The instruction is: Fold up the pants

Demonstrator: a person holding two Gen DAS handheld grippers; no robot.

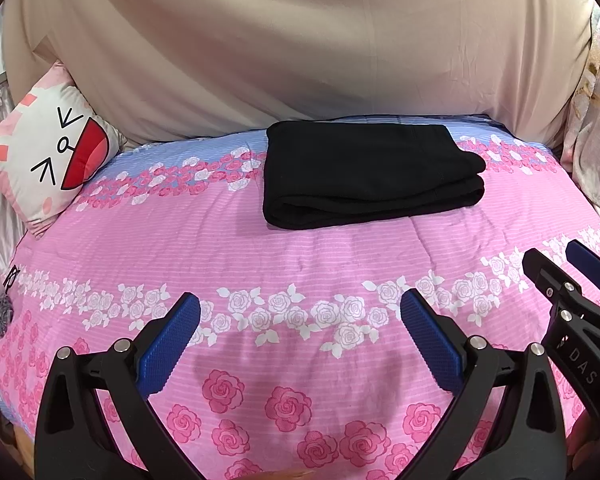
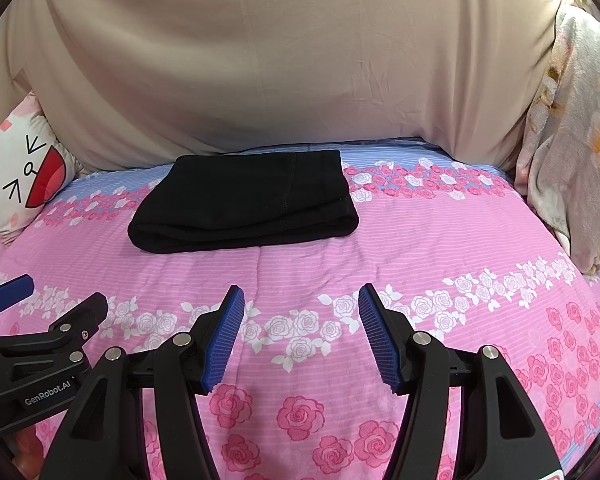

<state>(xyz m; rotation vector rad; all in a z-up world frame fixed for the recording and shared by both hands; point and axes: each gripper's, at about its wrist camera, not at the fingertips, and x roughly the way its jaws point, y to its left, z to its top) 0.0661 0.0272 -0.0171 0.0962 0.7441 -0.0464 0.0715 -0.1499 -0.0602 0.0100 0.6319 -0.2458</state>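
Black pants [image 1: 364,176] [image 2: 244,204] lie folded into a thick rectangle on the far part of a pink rose-print bedspread [image 1: 260,256] [image 2: 420,240]. My left gripper [image 1: 300,304] hovers over the near part of the bed, well short of the pants, jaws wide apart and empty. In the right wrist view it appears at the lower left as the left gripper [image 2: 56,296]. My right gripper [image 2: 302,296] also stands open with nothing between its blue pads, short of the pants. It shows at the right edge of the left wrist view as the right gripper [image 1: 556,256].
A beige sheet [image 1: 300,48] hangs behind the bed. A cartoon-face cushion [image 1: 48,152] [image 2: 16,172] leans at the far left. A pale floral blanket [image 2: 568,140] is piled at the right edge. A small dark object [image 1: 2,312] lies at the bed's left edge.
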